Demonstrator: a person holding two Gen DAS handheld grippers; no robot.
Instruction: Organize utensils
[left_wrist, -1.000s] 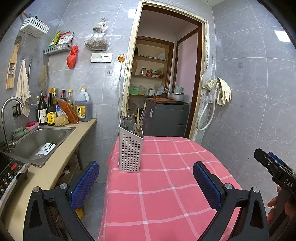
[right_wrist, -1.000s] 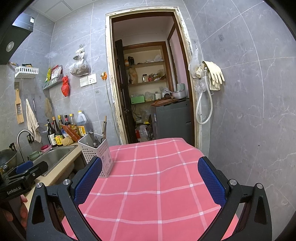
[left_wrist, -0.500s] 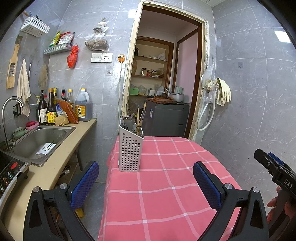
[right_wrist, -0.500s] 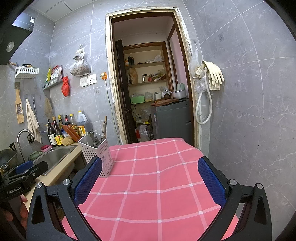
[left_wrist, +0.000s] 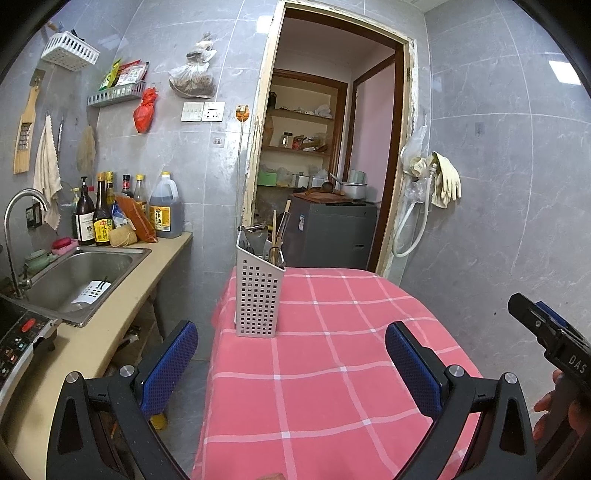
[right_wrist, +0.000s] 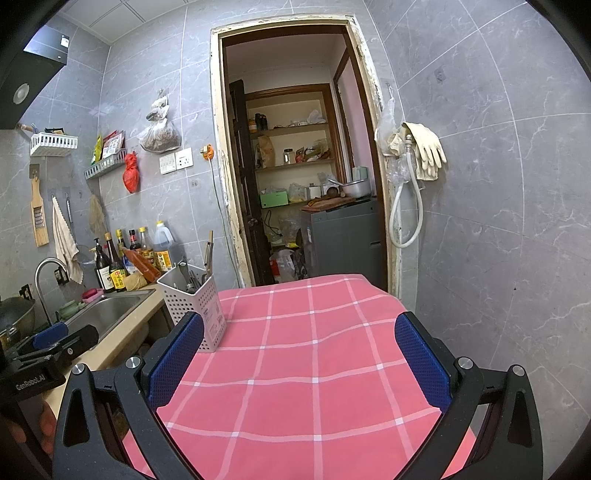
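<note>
Left tongs (left_wrist: 291, 363) are hovering wide apart above the near part of the desk (left_wrist: 332, 369), blue pads (left_wrist: 168, 363) gripping nothing. Right tongs (right_wrist: 301, 360) are likewise gaping wide over the desk, nothing between the pads. Each pair of tongs is showing at the edge of the other's view: the right one at the far right of the left wrist view, the left one at the lower left of the right wrist view.

The desk is wearing a pink checked cloth. A white perforated utensil holder (left_wrist: 258, 295) is standing upright on the cloth near its far left corner, well ahead of the left tongs. From the right wrist view the holder (right_wrist: 194, 306) is sitting just beyond the left finger. Utensils (left_wrist: 275, 232) are sticking up out of it: wooden sticks and dark metal handles, exact types not resolvable.

Left of the desk, a steel sink (left_wrist: 79, 275) is sitting in a beige counter, with sauce bottles (left_wrist: 101, 214) lining the wall behind it.
</note>
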